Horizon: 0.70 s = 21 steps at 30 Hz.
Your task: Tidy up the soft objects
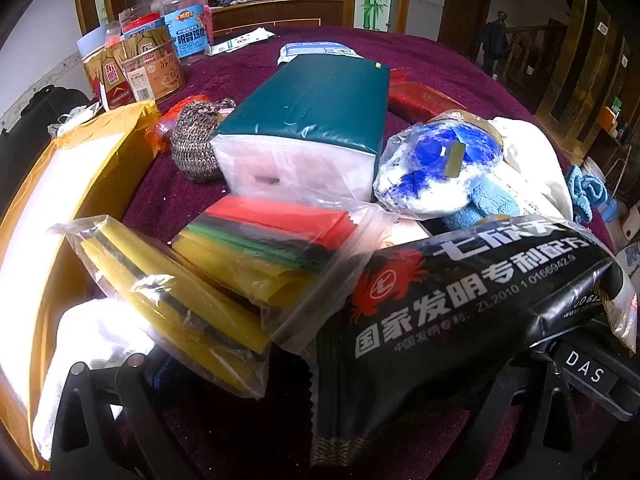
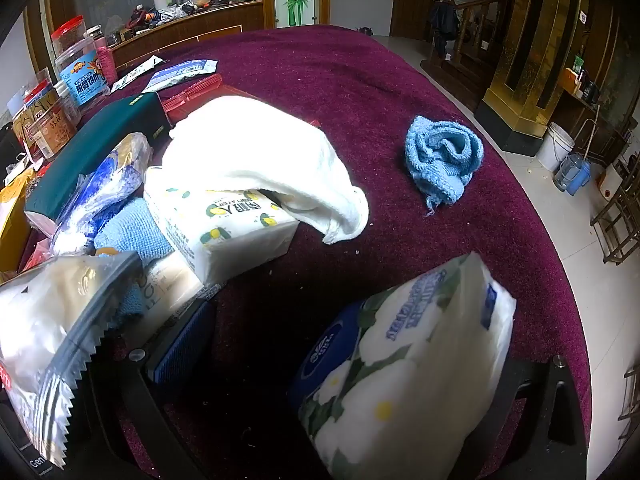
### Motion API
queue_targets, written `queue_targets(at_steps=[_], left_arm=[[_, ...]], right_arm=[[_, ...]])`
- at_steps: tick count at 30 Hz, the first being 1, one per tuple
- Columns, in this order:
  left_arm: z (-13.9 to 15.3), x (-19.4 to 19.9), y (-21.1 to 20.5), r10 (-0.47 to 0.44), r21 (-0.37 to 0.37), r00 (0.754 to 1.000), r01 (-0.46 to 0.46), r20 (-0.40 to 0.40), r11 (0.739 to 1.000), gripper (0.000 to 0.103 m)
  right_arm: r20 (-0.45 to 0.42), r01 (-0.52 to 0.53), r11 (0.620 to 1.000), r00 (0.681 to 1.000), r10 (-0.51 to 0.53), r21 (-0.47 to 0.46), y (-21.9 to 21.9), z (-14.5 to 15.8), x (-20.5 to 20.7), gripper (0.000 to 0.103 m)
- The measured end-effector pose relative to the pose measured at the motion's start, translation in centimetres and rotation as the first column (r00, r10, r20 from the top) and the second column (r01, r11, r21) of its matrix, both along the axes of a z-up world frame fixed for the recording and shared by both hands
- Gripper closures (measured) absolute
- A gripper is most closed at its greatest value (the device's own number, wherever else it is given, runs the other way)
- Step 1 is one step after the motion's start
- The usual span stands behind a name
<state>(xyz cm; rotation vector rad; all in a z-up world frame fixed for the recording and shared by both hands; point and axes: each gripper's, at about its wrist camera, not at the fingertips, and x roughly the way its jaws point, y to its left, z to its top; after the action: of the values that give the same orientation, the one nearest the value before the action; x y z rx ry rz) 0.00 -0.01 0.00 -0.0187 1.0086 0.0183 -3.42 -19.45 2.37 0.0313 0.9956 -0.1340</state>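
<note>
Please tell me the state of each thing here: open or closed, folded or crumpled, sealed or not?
Left gripper: open, holding nothing.
Right gripper: open, holding nothing.
Yellow box: open.
Green tissue pack: sealed, lying flat.
Blue knitted cloth: crumpled, apart from the pile.
White towel: draped over the lemon tissue pack.

A plush maroon tablecloth point(image 2: 360, 80) carries a glossy black plastic packet point(image 1: 460, 300), a fluffy white towel point(image 2: 260, 152) and a knitted blue cloth point(image 2: 442, 156).
</note>
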Motion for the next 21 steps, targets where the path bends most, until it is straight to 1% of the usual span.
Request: queue_targets(at_steps=[8, 10, 11, 12, 13, 14, 15, 16, 17, 18, 19, 20, 21], left_arm=[[0.1, 0.0, -0.2, 0.025, -0.001, 1.000, -0.025, 0.000, 1.000, 0.000], [0.1, 0.0, -0.4, 0.012, -0.003, 1.000, -0.012, -0.015, 1.000, 0.001], [0.3, -0.1, -0.4, -0.004, -0.018, 0.999, 0.004, -0.037, 1.000, 0.001], [0.8, -0.6, -0.1, -0.014, -0.056, 0.999, 0.011, -0.046, 0.998, 0.005], [1.6, -1.3, 0.3, -0.019, -0.105, 0.999, 0.015, -0.037, 0.994, 0.008], [2.3, -1.8, 0.9, -0.017, -0.128, 1.000, 0.014, -0.020, 0.992, 0.009], [3.9, -3.0, 1.2, -0.026, -0.141, 0.999, 0.030, 0.029, 0.990, 0.009], [5.2, -3.7, 1.5, -0.032, -0.139, 0.997, 0.042, 0.072, 0.989, 0.009], [6.8, -5.2, 1.8, -0.038, -0.126, 0.989, 0.056, 0.140, 0.990, 0.009], [8.7, -6.9, 2.2, -0.046, -0.103, 0.976, 0.070, 0.215, 0.992, 0.009], [9.9, -8.0, 2.7, -0.049, -0.093, 0.965, 0.076, 0.259, 0.993, 0.008], [11.4, -9.8, 3.6, -0.050, -0.102, 0.947, 0.087, 0.316, 0.991, 0.008], [12.3, -11.0, 4.6, -0.042, -0.115, 0.933, 0.089, 0.357, 0.989, 0.005]], right_arm=[[0.007, 0.003, 1.000, 1.000, -0.003, -0.002, 0.0, 0.0, 0.0, 0.000], [0.013, 0.007, 1.000, 1.000, -0.007, -0.003, 0.0, 0.0, -0.1, 0.000], [0.013, 0.007, 1.000, 1.000, -0.006, -0.004, 0.0, 0.1, -0.2, 0.000], [0.014, 0.007, 1.000, 1.000, -0.007, -0.004, -0.1, 0.0, -0.2, 0.000], [0.013, 0.008, 1.000, 1.000, -0.007, -0.008, 0.0, 0.0, -0.2, 0.000], [0.016, 0.008, 1.000, 1.000, -0.008, -0.007, 0.0, 0.0, -0.1, 0.000], [0.018, 0.009, 1.000, 1.000, -0.009, -0.006, 0.0, -0.1, 0.1, 0.000], [0.018, 0.009, 1.000, 1.000, -0.009, -0.001, -0.1, -0.1, 0.2, 0.000], [0.017, 0.006, 1.000, 1.000, -0.006, 0.004, -0.1, 0.0, 0.2, 0.000], [0.015, -0.002, 1.000, 1.000, 0.002, 0.009, -0.1, 0.0, 0.3, 0.000], [0.014, -0.008, 1.000, 1.000, 0.008, 0.015, -0.3, 0.1, 0.2, 0.000], [0.010, -0.021, 1.000, 1.000, 0.021, 0.022, -0.5, 0.3, -0.3, 0.000], [-0.016, -0.059, 0.998, 0.998, 0.059, 0.020, -0.5, 0.4, -0.1, 0.000]])
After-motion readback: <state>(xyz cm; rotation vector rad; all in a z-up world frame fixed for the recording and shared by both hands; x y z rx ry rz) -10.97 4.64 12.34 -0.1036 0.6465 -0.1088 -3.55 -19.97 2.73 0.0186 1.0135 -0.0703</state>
